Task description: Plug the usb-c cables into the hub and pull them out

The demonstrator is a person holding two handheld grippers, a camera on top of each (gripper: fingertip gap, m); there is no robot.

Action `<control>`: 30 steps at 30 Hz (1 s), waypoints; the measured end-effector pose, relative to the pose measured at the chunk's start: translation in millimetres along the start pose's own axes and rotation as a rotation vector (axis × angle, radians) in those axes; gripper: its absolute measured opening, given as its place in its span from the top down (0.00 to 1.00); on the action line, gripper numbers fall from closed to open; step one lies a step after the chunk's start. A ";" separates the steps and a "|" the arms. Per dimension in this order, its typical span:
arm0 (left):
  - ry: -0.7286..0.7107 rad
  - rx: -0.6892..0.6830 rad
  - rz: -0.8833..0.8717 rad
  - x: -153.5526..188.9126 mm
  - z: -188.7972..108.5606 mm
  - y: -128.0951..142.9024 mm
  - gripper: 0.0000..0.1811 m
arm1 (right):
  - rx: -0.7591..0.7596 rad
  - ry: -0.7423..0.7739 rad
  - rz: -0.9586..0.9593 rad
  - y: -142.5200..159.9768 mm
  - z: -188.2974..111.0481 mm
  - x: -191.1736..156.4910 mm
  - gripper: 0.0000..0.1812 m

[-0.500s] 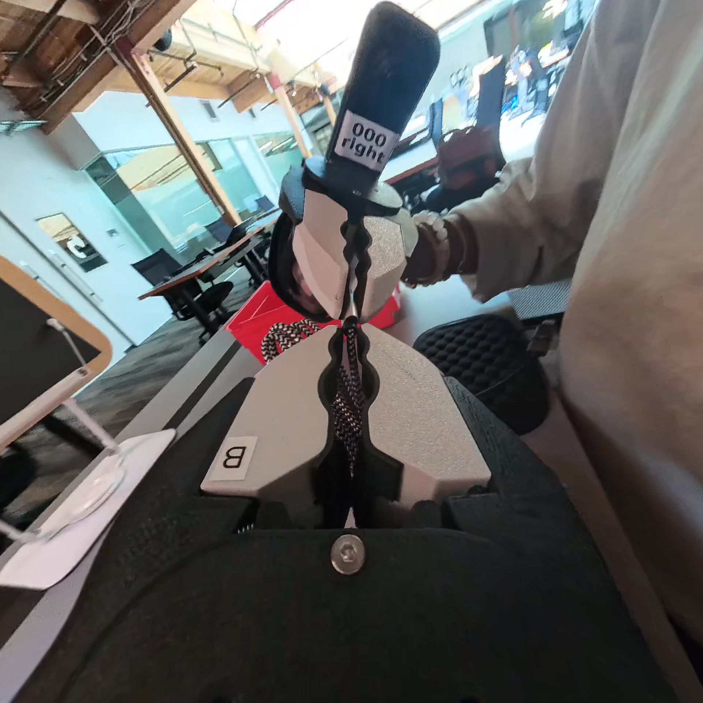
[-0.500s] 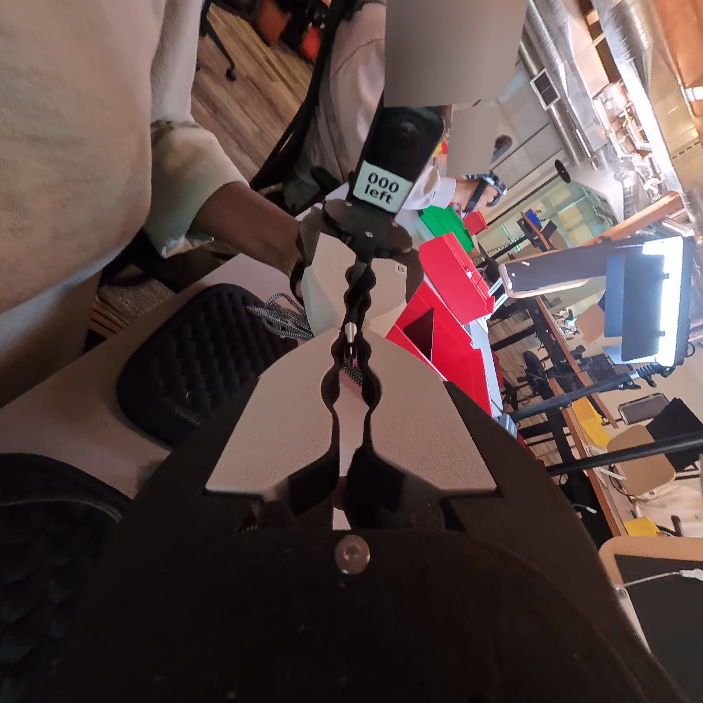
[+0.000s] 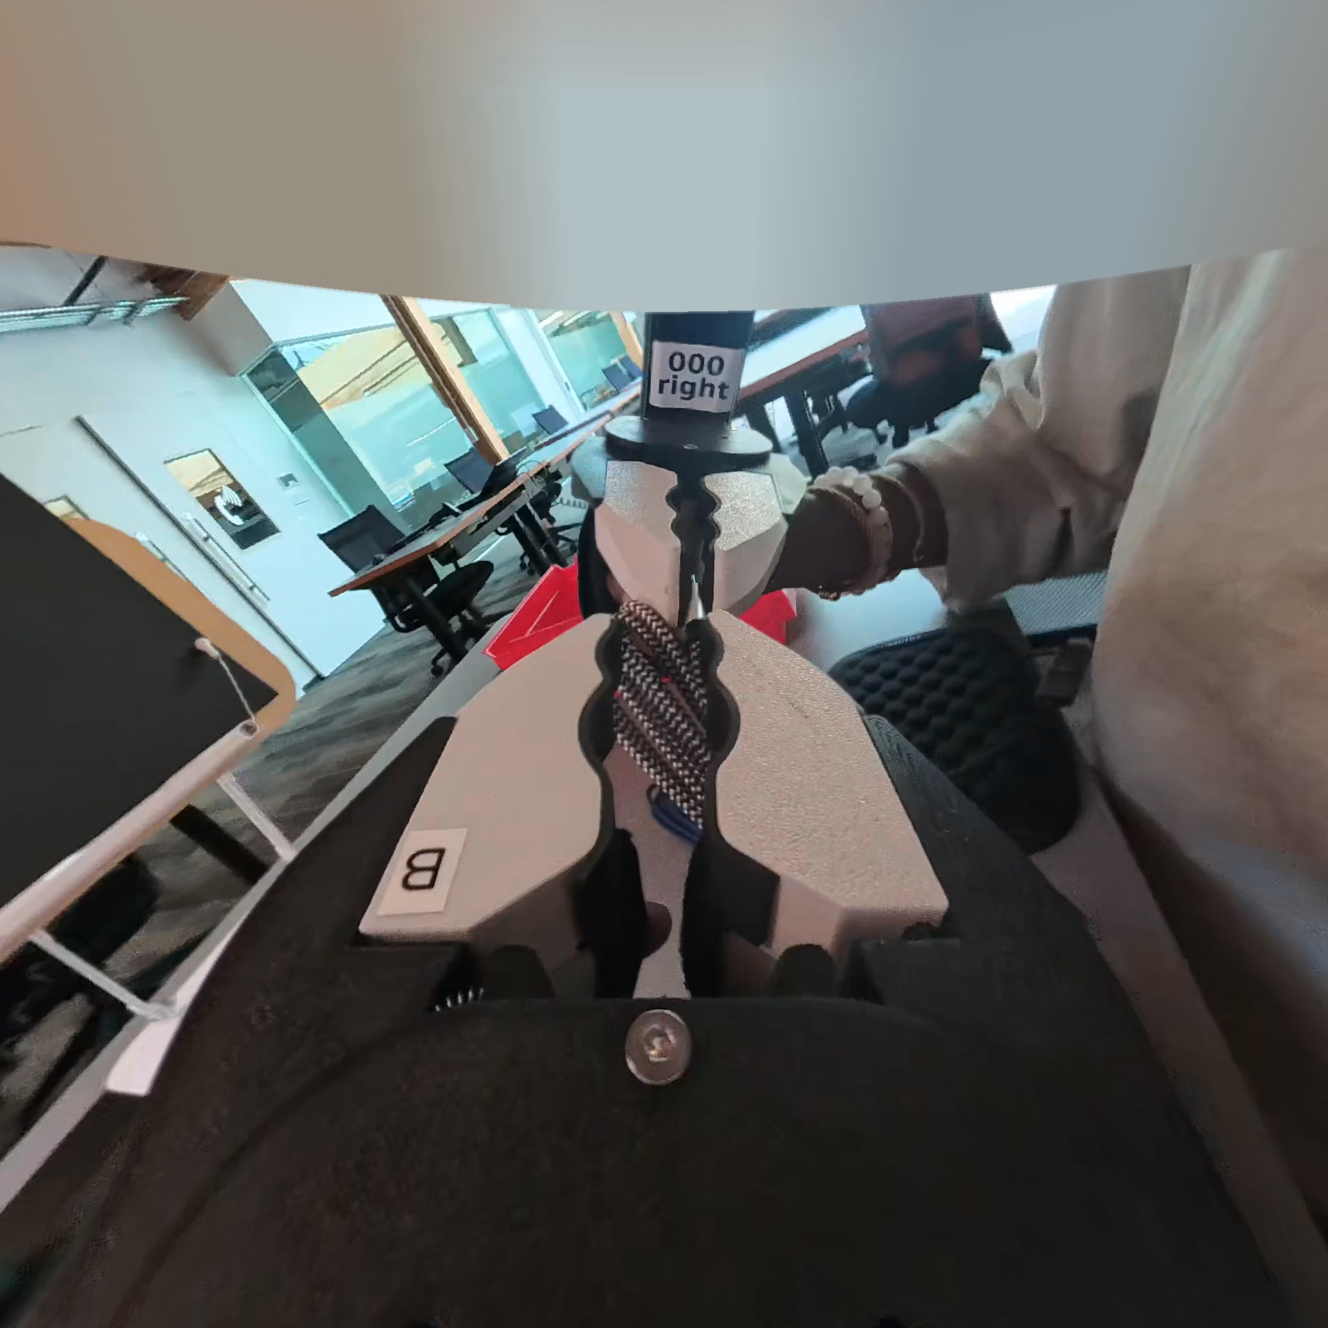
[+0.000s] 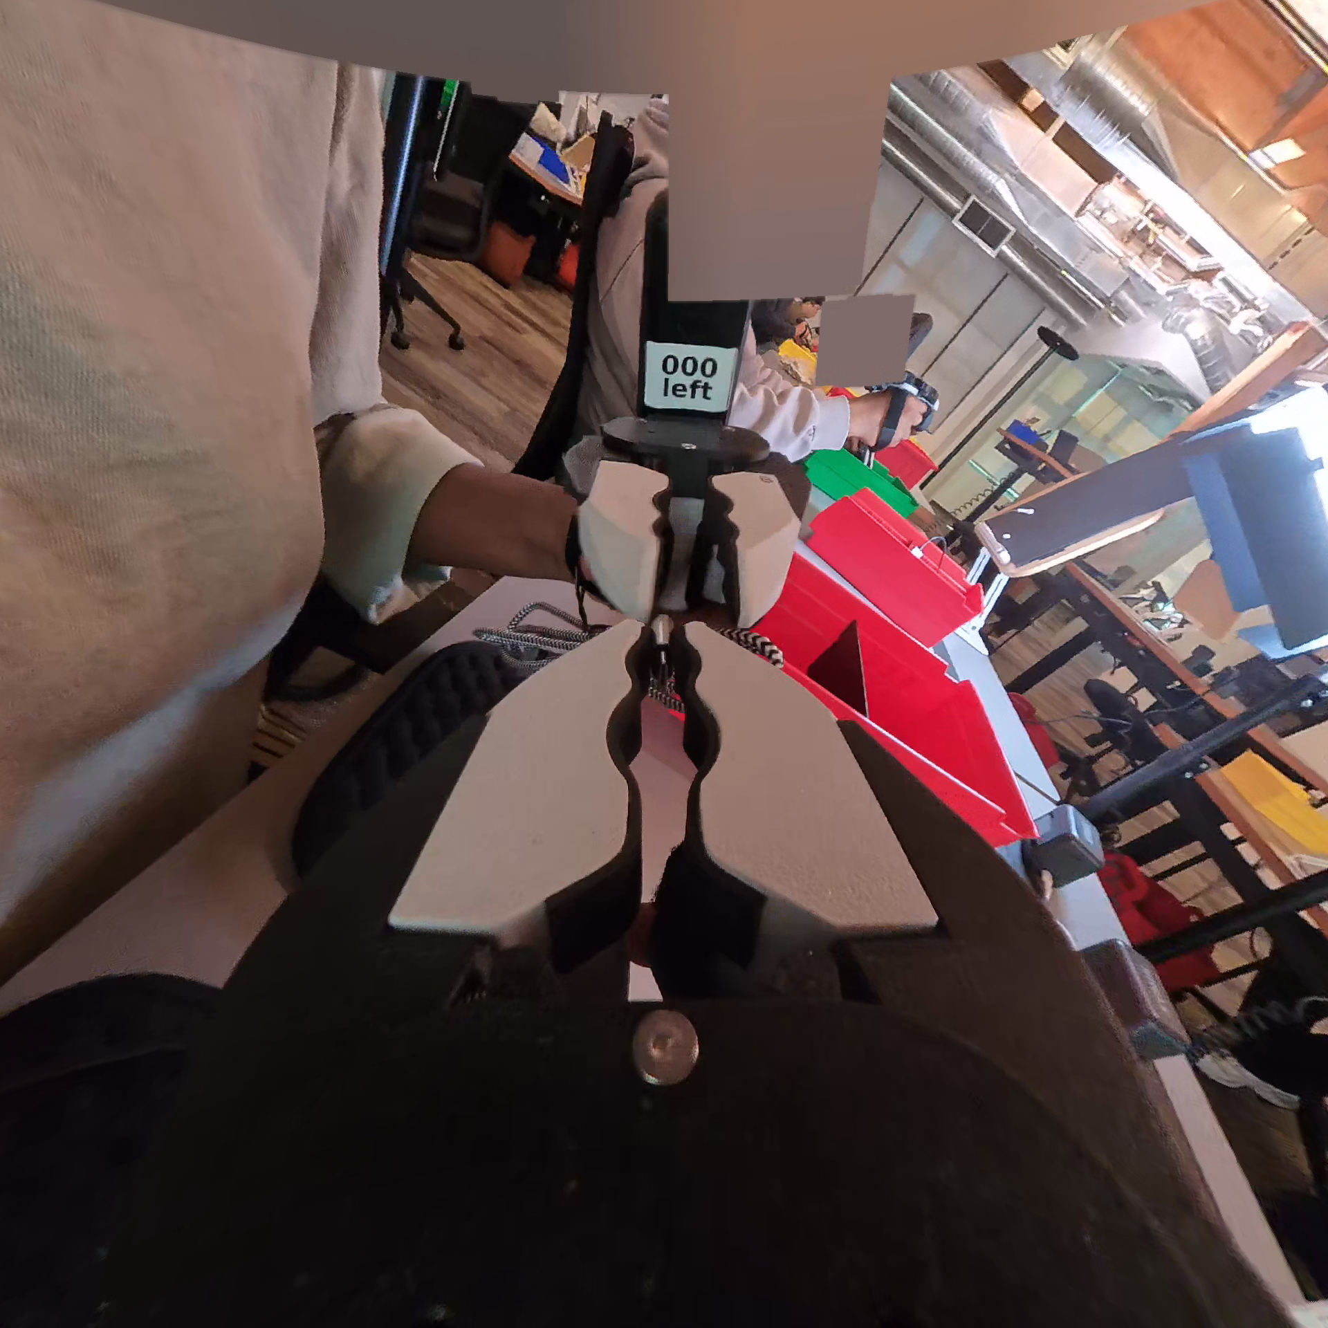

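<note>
I find the two grippers nose to nose at the centre of both views, raised above the table (image 4: 180, 898). The right gripper (image 4: 662, 647) has its fingers drawn almost together on the plug (image 4: 660, 632), whose silver tip sticks out past the fingertips toward the left gripper (image 4: 679, 603). The left view confirms this: the right gripper (image 3: 691, 575) sits at upper centre with its jaws nearly closed and the plug (image 3: 695, 607) pointing down at the left gripper (image 3: 661, 632), tip just at its fingertips. The left gripper's fingers stand a narrow gap apart. Through that gap I see loops of the braided black-and-white cable (image 3: 661, 697), apparently lying beyond the fingers rather than between them. In the right view a grey piece (image 4: 679, 553) fills the space between the left fingers. It may be the hub, but I cannot tell, nor whether the fingers bear on it. More cable (image 4: 532, 636) lies on the table at centre left, beside a black pad (image 4: 402, 726). A red bin (image 4: 898, 683) stands to the right of centre, behind the grippers. A hand in a pale sleeve (image 3: 1006, 431) holds the right gripper.
</note>
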State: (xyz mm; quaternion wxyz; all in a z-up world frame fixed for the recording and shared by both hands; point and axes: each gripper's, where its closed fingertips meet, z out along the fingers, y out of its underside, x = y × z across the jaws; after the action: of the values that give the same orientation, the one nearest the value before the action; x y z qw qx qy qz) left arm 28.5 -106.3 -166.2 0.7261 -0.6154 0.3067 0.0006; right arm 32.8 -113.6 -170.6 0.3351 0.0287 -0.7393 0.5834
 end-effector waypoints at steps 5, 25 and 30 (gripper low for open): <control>0.050 -0.033 0.058 9.1 1.0 0.6 0.90 | 0.047 0.007 0.059 -3.9 -0.2 3.9 0.97; -0.032 -0.016 0.046 3.5 4.1 3.9 0.97 | 0.200 -0.024 0.274 -7.2 4.6 7.9 0.97; -0.011 0.047 -0.059 4.3 6.5 1.8 0.98 | 0.277 -0.026 0.292 -9.7 2.6 8.1 0.97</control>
State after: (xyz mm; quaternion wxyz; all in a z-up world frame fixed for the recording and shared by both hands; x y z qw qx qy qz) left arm 34.2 -101.7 -169.4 0.7415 -0.6071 0.2845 -0.0246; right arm 29.5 -116.2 -158.3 0.2302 -0.0256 -0.6523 0.7217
